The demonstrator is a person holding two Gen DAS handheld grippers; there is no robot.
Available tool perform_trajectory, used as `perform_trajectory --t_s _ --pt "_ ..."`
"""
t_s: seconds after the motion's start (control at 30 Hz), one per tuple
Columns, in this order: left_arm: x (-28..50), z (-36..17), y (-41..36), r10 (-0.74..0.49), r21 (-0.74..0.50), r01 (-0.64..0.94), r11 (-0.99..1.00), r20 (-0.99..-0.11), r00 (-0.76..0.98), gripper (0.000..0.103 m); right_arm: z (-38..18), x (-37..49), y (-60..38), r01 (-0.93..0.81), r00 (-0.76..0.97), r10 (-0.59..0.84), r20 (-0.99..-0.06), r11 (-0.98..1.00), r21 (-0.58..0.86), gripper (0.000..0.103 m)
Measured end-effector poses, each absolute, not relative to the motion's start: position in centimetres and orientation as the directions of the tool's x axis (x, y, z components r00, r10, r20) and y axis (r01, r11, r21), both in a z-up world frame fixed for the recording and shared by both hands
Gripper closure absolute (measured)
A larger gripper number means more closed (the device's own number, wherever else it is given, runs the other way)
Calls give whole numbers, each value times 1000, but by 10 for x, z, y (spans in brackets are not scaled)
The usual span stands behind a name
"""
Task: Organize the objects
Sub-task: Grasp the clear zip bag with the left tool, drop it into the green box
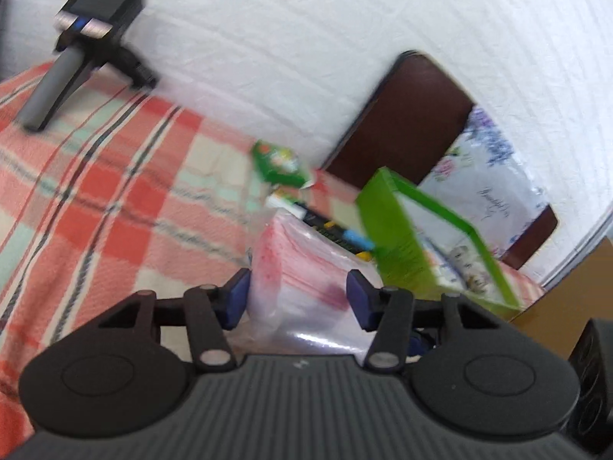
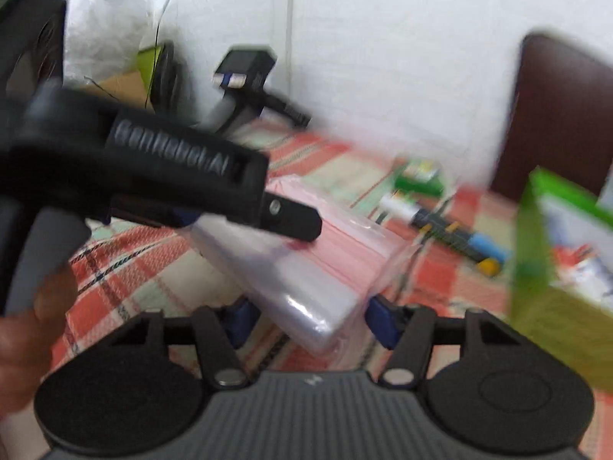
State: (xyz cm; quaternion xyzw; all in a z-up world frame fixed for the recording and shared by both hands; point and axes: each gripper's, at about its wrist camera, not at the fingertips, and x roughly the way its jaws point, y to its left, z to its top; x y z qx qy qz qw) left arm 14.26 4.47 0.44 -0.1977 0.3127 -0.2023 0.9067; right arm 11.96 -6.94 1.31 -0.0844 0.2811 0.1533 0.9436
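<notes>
Pink packet, plastic-wrapped, lay between open fingers of left hand-held gripper and right hand-held gripper, positioned for shared lifting toward green box.

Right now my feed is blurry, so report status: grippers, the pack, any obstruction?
Left gripper open, straddling pink pack. Right gripper open at its near end. Green box close alongside, right.
</notes>
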Motion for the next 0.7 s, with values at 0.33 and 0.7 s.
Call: perform_trajectory --t_s 0.33,0.7 --pt "179 56 -90 -652 -416 506 756 -407 640 47 58 111 -191 -42 919 4 -394 995 -88 45" --pt "190 41 -135 -504 -169 490 855 -495 708 41 17 152 -241 133 899 -170 -404 984 -118 8"
